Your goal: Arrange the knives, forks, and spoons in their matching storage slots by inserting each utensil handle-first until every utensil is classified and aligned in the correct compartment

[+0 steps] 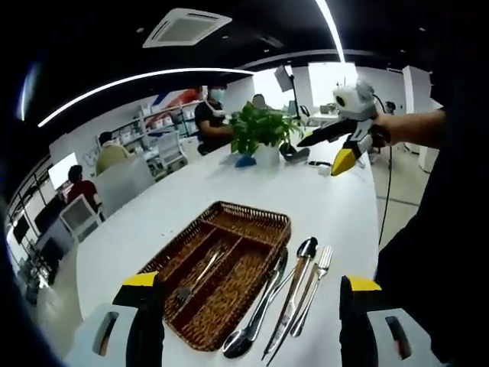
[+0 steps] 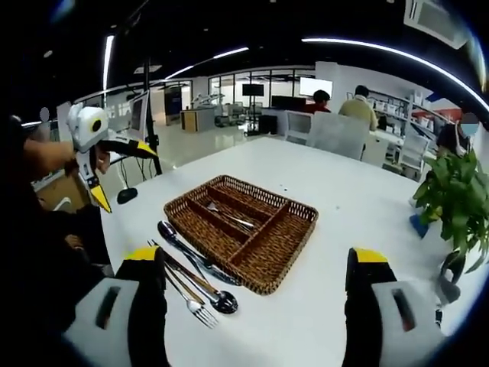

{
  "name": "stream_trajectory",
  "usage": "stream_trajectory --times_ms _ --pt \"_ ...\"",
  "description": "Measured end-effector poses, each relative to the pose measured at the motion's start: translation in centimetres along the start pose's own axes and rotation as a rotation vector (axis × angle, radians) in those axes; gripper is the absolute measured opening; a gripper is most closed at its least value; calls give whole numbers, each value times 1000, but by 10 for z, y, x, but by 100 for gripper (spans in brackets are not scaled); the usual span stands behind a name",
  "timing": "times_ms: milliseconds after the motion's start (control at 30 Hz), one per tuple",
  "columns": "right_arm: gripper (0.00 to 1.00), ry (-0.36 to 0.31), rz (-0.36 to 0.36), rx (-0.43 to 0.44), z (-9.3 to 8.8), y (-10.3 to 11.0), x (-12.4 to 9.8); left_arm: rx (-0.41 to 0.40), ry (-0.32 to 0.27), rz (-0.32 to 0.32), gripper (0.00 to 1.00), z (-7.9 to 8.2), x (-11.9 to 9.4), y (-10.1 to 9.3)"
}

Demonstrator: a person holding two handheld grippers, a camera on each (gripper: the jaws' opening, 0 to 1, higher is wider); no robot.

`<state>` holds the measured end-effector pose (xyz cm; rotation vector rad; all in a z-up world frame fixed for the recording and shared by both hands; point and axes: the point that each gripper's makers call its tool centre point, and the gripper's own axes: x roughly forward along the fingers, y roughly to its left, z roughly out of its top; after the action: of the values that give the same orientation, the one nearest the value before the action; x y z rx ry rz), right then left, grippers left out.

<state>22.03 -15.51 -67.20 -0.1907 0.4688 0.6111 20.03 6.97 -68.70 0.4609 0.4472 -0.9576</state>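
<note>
Inside, the wicker tray (image 2: 269, 260) holds one fork (image 2: 229, 216).

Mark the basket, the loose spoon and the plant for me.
basket (image 2: 269, 277), right gripper view, on its near wicker rim.
spoon (image 1: 238, 344), left gripper view, on its bowl.
plant (image 1: 260, 126), left gripper view, on its leaves.

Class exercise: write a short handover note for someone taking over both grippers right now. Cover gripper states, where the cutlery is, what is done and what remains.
Left gripper: open, empty, above the table edge near the cutlery.
Right gripper: open, empty, raised over the white table.
Wicker tray: three compartments; one fork lies in the middle slot.
Beside the tray on the table: a spoon, a knife and a second fork.
Done: one fork stored. Left: place those three, handle-first, in matching slots.
</note>
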Motion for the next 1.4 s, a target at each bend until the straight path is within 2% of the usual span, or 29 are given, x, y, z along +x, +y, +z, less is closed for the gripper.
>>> stream_trajectory --times_ms 133,200,233,333,467,533,567,600,833,933,1100,1400 --pt "99 8 -8 4 -5 -4 -4 26 -20 -17 99 9 6 -6" --pt "99 10 -10 4 -6 -6 -5 41 -26 -75 84 11 8 -15" --pt "99 10 -10 6 -6 -6 -6 45 -24 -70 84 12 10 -14" --pt "99 9 -15 9 -7 -9 -7 46 -20 -75 94 13 17 -15" --pt "99 13 -16 18 -9 -10 -5 61 -14 -99 90 12 24 -20" --pt "99 10 -15 14 -8 -10 -4 63 -6 -127 85 9 30 -27" --pt "99 7 -16 13 -7 -11 -4 83 15 -162 79 3 33 -35" --pt "99 4 -21 16 -7 -13 -4 100 32 -171 77 0 36 -40" --pt "99 -5 -26 33 -8 -16 -6 142 85 -252 71 -21 58 -62" --pt "99 -1 -27 44 -13 -16 -7 160 99 -299 62 -30 68 -75" --pt "99 4 -23 46 -16 -14 -7 160 135 -360 55 -46 84 -94" --pt "97 -2 -26 55 -18 -14 -13 142 166 -388 48 -71 109 -112"
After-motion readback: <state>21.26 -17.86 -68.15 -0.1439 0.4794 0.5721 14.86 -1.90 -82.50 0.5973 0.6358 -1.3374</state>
